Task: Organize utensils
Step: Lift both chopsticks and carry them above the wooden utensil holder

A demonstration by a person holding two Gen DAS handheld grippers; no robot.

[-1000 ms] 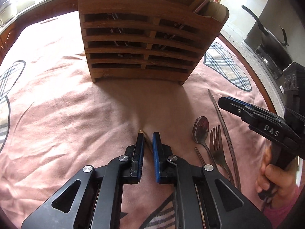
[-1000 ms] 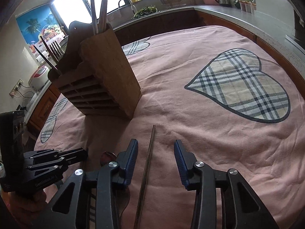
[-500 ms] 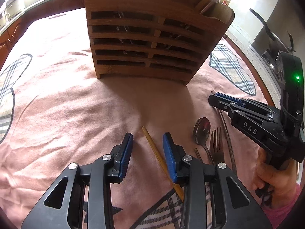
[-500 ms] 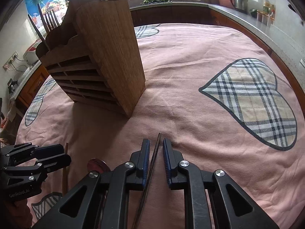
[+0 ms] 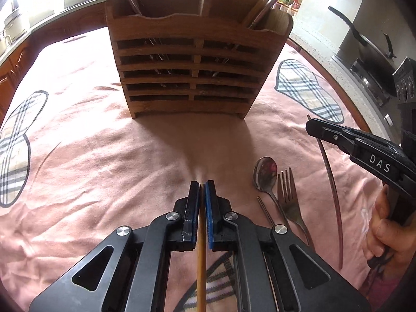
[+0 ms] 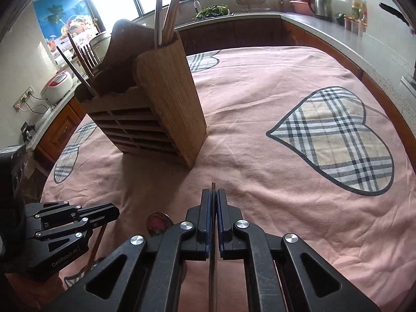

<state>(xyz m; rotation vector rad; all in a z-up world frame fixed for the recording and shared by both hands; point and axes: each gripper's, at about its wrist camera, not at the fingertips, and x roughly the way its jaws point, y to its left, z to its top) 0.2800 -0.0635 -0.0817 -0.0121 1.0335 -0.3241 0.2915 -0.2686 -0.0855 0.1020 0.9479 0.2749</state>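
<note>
A slatted wooden utensil holder (image 5: pixel 192 72) (image 6: pixel 145 119) stands on the pink cloth with chopsticks and forks in its top slots. In the left wrist view my left gripper (image 5: pixel 201 188) has its jaws closing, pads pressed on a pale wooden chopstick (image 5: pixel 200 260) that runs back under the fingers. My right gripper (image 6: pixel 213 195) (image 5: pixel 310 127) is likewise closing on a thin dark chopstick (image 6: pixel 213 260) (image 5: pixel 331 182), whose tip pokes just past the pads. A spoon (image 5: pixel 264 174), a fork (image 5: pixel 287 195) and a brown chopstick (image 5: pixel 265 209) lie between the two grippers.
The pink tablecloth (image 6: pixel 260 98) carries plaid heart patches (image 6: pixel 335 140). A kitchen counter (image 6: pixel 306 20) with a kettle and jars runs behind the table; a pan (image 5: pixel 364 49) sits on a stove at the right. A hand (image 5: pixel 387 236) holds the right gripper.
The left jaws opened around the wooden chopstick, then shut on it lengthwise. The right jaws went from wide open around the dark chopstick to shut on it, and the gripper rose slightly.
</note>
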